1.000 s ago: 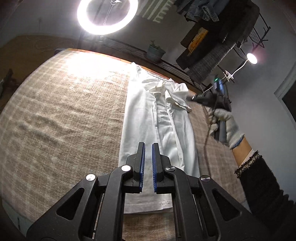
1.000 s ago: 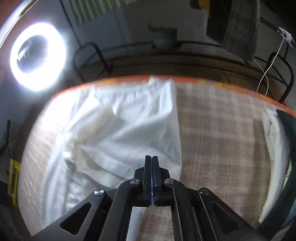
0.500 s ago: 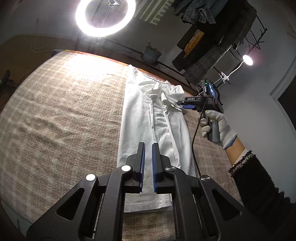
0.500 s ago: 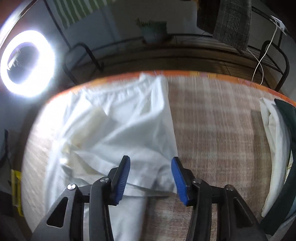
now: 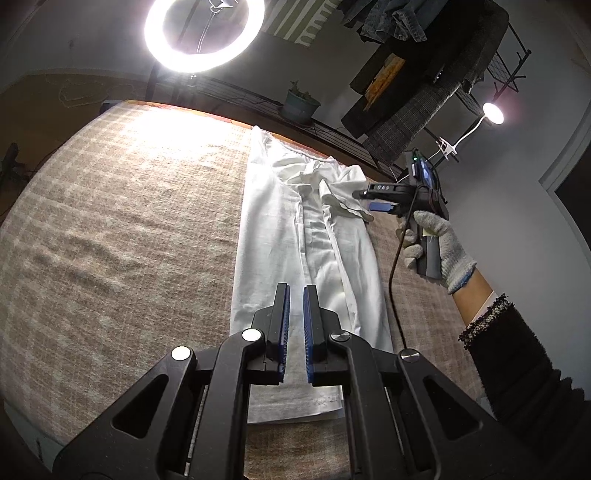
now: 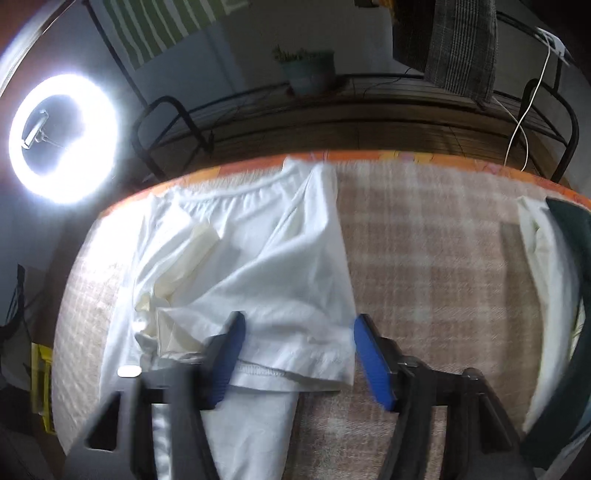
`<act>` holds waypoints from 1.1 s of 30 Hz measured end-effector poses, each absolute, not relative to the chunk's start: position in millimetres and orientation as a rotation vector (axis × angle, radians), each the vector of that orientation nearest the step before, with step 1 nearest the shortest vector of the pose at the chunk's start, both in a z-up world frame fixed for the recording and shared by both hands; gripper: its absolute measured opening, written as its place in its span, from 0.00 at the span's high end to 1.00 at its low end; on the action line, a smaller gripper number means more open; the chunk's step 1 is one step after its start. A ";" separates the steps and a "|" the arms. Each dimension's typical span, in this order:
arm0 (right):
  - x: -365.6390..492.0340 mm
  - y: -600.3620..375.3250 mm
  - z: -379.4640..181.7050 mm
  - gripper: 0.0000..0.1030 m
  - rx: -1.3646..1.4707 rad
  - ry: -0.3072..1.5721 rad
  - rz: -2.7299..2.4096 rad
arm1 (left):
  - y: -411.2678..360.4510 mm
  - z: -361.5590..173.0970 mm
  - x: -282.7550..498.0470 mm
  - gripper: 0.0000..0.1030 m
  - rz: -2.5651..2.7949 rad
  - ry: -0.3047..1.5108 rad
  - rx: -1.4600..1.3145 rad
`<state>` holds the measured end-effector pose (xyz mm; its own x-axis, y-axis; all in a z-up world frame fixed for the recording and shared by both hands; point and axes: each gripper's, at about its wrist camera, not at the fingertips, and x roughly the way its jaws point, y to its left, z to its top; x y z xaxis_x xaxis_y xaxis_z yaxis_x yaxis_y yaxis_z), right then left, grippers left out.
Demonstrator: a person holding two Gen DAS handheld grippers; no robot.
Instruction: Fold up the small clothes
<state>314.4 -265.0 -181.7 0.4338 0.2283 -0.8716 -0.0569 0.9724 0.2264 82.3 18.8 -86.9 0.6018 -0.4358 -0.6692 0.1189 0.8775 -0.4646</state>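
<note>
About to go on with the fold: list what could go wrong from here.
1. The sleeve folded over the white shirt lies loose and rumpled; it may slip back open.
2. The right gripper hangs wide open right over its hem and may drag it.
3. The left gripper, barely open, may miss the bottom hem.

A lit ring light (image 5: 204, 33) and potted plant (image 5: 300, 104) stand beyond the checked beige cloth (image 5: 122, 229).
</note>
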 end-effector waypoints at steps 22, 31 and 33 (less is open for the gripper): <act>319.1 -244.7 -176.2 0.47 0.125 1.099 0.178 | 17.9 -91.0 81.2 0.97 -0.336 0.885 -0.388; 312.5 -261.3 -181.2 1.00 0.133 1.098 0.162 | 14.4 -90.7 80.8 0.97 -0.340 0.883 -0.373; 308.4 -265.1 -173.0 1.00 0.163 1.069 0.177 | 14.3 -91.4 81.0 0.97 -0.340 0.886 -0.374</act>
